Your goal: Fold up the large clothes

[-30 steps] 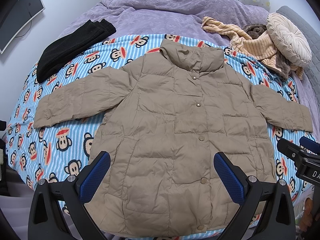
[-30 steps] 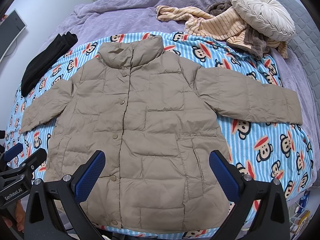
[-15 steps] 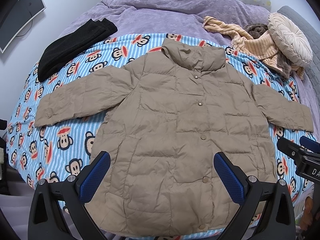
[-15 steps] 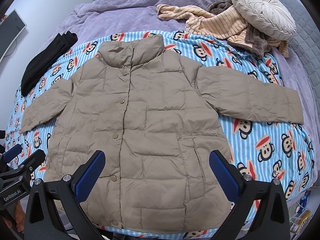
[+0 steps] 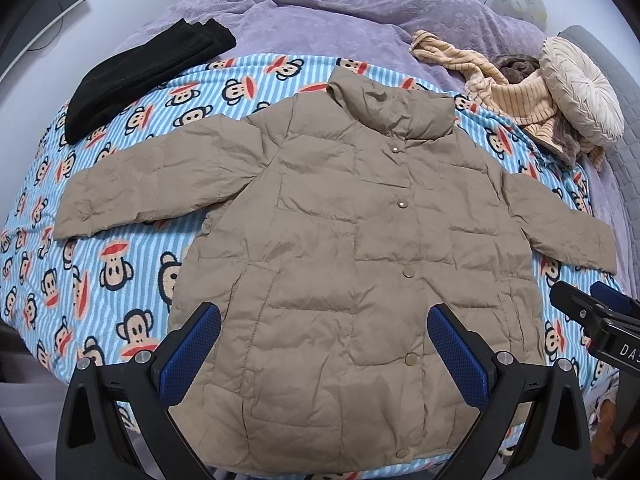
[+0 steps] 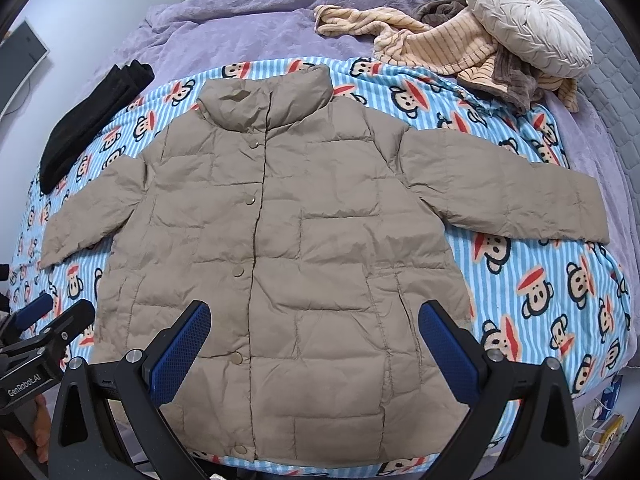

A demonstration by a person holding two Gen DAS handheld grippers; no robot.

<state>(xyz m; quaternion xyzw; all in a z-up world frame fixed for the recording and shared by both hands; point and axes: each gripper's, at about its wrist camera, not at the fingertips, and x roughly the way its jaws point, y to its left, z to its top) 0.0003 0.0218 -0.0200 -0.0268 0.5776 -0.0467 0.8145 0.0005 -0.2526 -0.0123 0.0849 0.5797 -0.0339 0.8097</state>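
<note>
A tan quilted puffer jacket lies flat and buttoned on a blue striped monkey-print blanket, collar away from me, both sleeves spread out sideways. My left gripper hovers open above the jacket's lower hem, nothing between its blue pads. My right gripper is also open over the lower hem, holding nothing. Each gripper shows at the edge of the other's view, the right one and the left one.
Folded black clothing lies at the blanket's far left. A heap of striped beige garments and a round cream cushion sit far right on the purple bedspread. A monitor hangs on the left wall.
Both views have shifted slightly; the jacket sits a little lower and closer in frame. The jacket itself has not moved and both grippers remain open.
</note>
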